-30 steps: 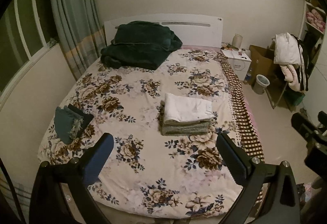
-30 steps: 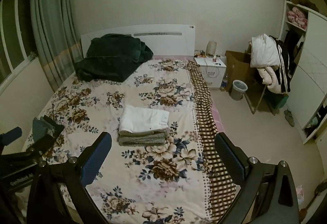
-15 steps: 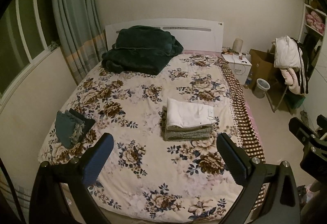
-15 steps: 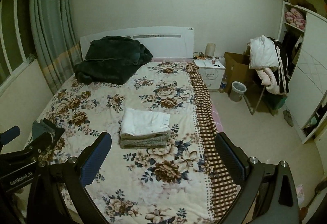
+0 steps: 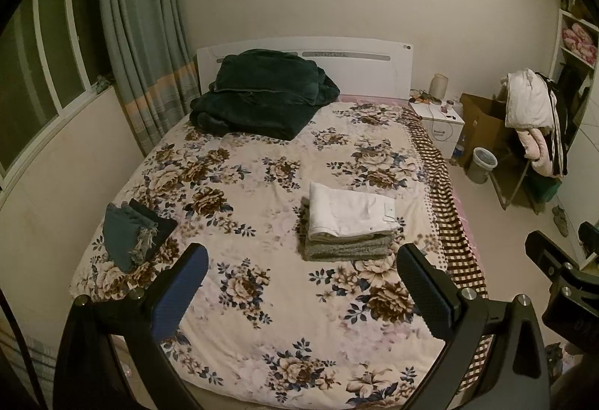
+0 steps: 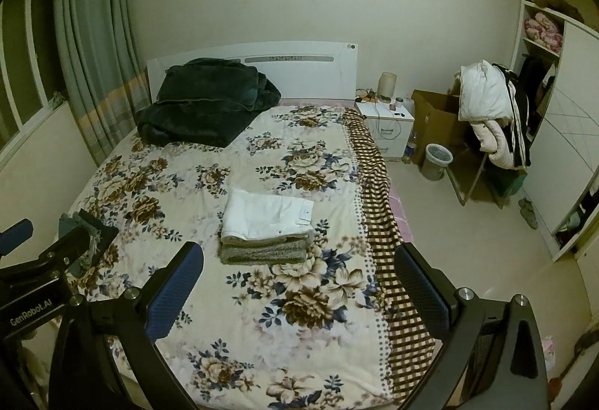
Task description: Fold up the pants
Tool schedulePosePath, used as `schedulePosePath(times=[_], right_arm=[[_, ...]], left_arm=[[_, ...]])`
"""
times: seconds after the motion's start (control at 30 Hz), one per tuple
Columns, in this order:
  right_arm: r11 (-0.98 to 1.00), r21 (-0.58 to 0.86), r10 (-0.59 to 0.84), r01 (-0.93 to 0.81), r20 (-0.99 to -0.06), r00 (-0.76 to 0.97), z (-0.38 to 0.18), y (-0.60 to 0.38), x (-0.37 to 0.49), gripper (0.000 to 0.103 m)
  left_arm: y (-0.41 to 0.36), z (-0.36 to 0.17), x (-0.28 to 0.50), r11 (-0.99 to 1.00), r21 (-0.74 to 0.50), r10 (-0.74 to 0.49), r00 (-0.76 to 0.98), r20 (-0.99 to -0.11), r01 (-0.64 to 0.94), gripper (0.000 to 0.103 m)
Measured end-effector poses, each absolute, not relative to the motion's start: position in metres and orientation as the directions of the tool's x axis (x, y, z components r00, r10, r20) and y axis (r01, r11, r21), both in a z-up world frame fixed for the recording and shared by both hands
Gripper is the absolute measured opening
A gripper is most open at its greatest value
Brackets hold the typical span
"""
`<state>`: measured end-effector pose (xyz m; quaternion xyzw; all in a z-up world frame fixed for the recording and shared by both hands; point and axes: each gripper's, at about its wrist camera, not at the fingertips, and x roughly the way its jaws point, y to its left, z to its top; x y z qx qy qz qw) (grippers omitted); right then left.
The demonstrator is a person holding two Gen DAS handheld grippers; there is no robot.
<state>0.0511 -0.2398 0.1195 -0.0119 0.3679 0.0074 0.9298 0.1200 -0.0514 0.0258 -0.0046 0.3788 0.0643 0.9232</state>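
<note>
Both claws backed off; blanket (image 5: 262,99) beyond pants (image 5: 350,213).

A home bedroom, a double bed (image 5: 262,297) under a floral cover, white headboard (image 5: 355,69), curtained window (image 5: 56,66), small nightstand (image 5: 441,125), clothes piled over a chair (image 6: 494,118), open wardrobe shelves (image 6: 543,36).

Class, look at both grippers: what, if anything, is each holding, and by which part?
Nothing. The left gripper and right gripper both hang open above the bed, away from the folded pants.
</note>
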Motion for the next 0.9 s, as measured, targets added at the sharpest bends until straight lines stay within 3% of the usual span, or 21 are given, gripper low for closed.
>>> schedulePosePath(times=[0.9], right_arm=[[1.0, -0.004, 0.019, -0.031, -0.685, 0.728, 0.1212, -0.2344, 0.0508, 0.103]], left_arm=[[-0.0547, 0.0262, 0.1187, 0.991, 0.037, 0.119, 0.709, -0.695, -0.13, 0.103]])
